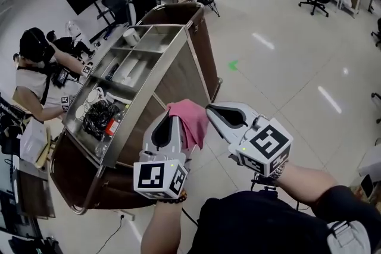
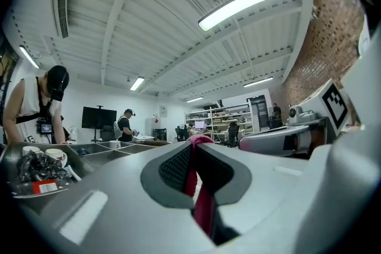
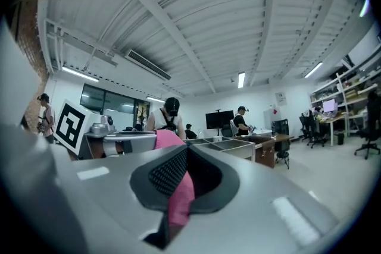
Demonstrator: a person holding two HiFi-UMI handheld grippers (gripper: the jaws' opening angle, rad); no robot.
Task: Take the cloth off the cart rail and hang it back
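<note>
The pink cloth [image 1: 189,120] hung in the air between both grippers, just beside the cart [image 1: 178,53] and apparently clear of it. The left gripper [image 1: 169,121] was clamped on one edge and the right gripper [image 1: 215,111] on another. A person [image 1: 36,77] leaned over the cart's far side.

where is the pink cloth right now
At the head view's centre, the pink fabric cloth hangs clamped between the left hand-held gripper and right hand-held gripper, beside the steel cart.
</note>
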